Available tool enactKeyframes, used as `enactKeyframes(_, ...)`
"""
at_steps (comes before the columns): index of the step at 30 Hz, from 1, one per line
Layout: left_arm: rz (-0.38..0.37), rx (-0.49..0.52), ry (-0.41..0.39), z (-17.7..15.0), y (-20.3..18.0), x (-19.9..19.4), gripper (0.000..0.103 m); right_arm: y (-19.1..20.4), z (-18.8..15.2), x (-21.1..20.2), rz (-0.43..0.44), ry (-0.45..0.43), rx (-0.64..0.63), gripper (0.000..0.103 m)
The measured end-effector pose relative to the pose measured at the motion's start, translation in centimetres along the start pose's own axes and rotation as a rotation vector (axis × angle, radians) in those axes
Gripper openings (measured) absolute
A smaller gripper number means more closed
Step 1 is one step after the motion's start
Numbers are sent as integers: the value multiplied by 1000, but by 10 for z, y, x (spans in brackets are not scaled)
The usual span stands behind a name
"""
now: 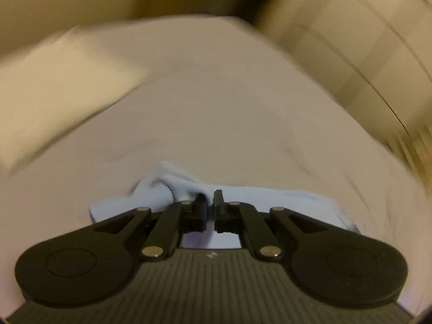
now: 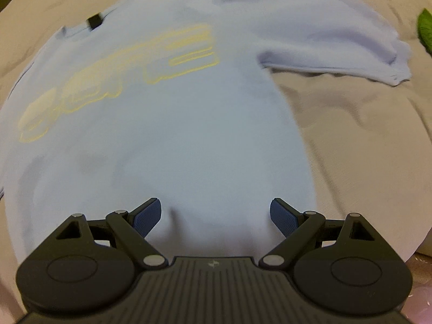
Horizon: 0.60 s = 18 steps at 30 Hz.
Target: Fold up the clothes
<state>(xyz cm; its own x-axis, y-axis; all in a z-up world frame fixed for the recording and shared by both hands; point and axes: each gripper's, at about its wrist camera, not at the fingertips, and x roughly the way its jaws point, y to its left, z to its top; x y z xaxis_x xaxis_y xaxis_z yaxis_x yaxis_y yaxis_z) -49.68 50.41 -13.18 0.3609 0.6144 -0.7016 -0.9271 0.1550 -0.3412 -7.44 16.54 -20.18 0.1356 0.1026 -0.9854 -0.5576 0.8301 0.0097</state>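
A light blue sweatshirt (image 2: 189, 124) with yellow outlined lettering lies spread on a beige sheet (image 2: 364, 124), one sleeve (image 2: 324, 35) stretched to the upper right. My right gripper (image 2: 216, 213) is open, its blue pads either side of the sweatshirt's lower body, just above the cloth. My left gripper (image 1: 210, 202) is shut on a bunched fold of the light blue sweatshirt (image 1: 172, 189), held over the beige sheet (image 1: 216, 108). The left wrist view is motion-blurred.
A white pillow (image 1: 59, 86) lies at the left of the bed. A wall or cabinet (image 1: 364, 40) stands behind at the right. A green item (image 2: 425, 29) sits at the bed's right edge. A small black tag (image 2: 94, 21) marks the collar.
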Motion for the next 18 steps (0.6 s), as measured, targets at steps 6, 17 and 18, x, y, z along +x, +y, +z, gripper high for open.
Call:
enactKeyframes(6,-396,427,155,-48,-166,0,10,-43,18,0,-16,-52,51,90)
enactKeyframes(17,-251,451,534,-124,-167,64,36,-92,29,5,45,-103,114,90)
enactKeyframes(18,-215,419,543,-118,-154,70,35,-92,30,8,62,-99,122,88)
